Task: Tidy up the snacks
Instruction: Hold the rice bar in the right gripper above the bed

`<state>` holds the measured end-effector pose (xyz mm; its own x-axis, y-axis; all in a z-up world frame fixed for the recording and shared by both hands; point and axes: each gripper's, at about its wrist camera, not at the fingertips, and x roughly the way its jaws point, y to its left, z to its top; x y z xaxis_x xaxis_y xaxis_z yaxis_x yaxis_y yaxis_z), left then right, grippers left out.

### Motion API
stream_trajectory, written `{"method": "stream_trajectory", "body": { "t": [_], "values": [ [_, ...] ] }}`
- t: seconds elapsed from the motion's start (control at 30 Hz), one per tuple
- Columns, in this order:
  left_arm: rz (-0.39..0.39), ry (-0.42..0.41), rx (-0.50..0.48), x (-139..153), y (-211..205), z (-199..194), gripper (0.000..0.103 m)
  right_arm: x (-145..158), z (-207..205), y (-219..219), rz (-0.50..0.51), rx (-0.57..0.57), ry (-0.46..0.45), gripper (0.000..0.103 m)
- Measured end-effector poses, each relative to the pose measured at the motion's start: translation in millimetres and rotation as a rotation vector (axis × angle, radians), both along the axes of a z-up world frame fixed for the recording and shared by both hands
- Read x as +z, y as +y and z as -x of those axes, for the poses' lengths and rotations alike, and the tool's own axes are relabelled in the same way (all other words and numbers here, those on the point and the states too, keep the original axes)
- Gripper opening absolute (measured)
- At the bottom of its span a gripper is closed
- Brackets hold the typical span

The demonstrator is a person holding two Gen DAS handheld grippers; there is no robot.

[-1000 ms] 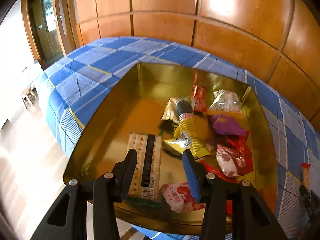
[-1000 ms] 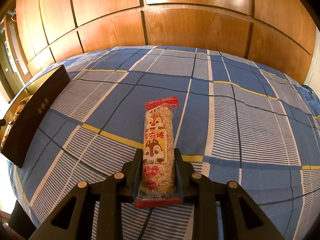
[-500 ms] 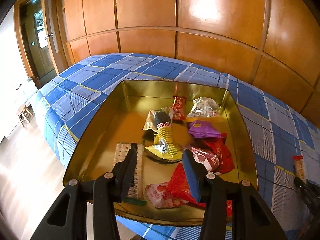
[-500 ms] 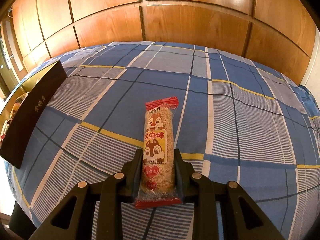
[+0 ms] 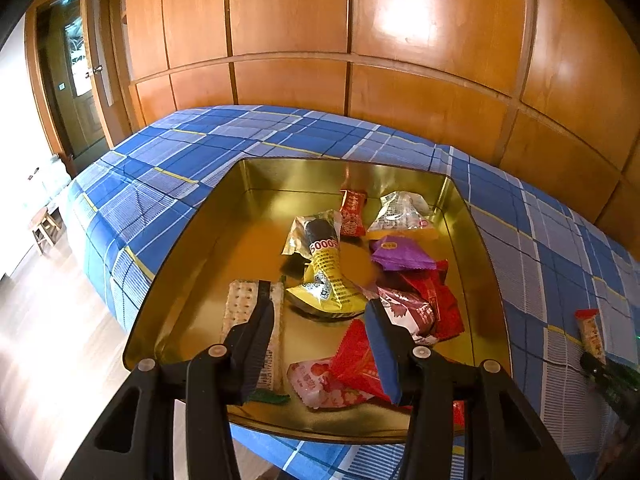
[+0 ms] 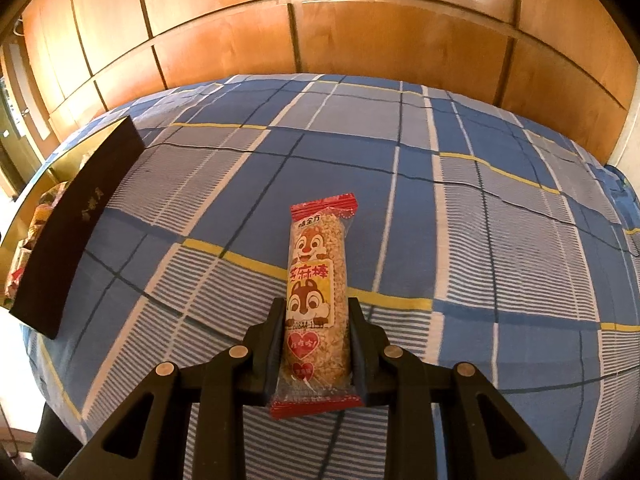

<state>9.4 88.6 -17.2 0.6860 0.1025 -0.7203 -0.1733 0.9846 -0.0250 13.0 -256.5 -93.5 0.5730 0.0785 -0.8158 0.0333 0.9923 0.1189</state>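
Left wrist view: my left gripper (image 5: 320,312) is spread wide and holds nothing, hovering over the near edge of the shallow gold metal tin (image 5: 486,248) that sits on the blue plaid cloth (image 5: 160,168). Inside the tin: a long clear-wrapped cracker pack (image 5: 240,304) along the left, a yellow and black snack pouch (image 5: 326,276) in the middle, a purple packet (image 5: 400,254), a small red candy (image 5: 352,212), a clear wrapped sweet (image 5: 402,212), red foil packets (image 5: 436,296), and a pink wrapped sweet (image 5: 316,380) near the front rim. The tin's left half is mostly bare gold, so I judge that's the best drop zone. Far right, the squirrel-print sesame bar (image 5: 590,332) shows above my other tool

Right wrist view: my right gripper (image 6: 318,314) is pinching the sesame bar (image 6: 318,280) by its lower half, one finger on each long side, bar pointing straight ahead above the cloth. The tin's dark outer wall (image 6: 68,232) is off to the left, well apart from the bar

To do this step well, I think: keep the squeeze light so the crisp bar doesn't crumble, lift enough to clear the tin wall, swing left, lay it flat in the bare gold area beside the cracker pack, and keep the left tool out of the path
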Motion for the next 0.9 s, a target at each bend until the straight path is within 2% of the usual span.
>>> {"method": "stream_trajectory", "body": {
  "t": [0.4,0.6,0.7,0.9],
  "values": [
    [0.007,-0.003,0.025,0,12,3,0.048,6,-6,35,0.001,0.094,0.027,0.029],
    [0.016,0.000,0.035,-1,16,3,0.048,7,-6,40,-0.008,0.104,0.031,0.029],
    [0.018,0.003,0.041,-2,18,4,0.048,10,-7,42,-0.043,0.112,0.039,0.028],
    [0.019,0.000,0.056,-3,23,4,0.048,35,-12,62,-0.086,0.167,-0.004,0.028]
  ]
}}
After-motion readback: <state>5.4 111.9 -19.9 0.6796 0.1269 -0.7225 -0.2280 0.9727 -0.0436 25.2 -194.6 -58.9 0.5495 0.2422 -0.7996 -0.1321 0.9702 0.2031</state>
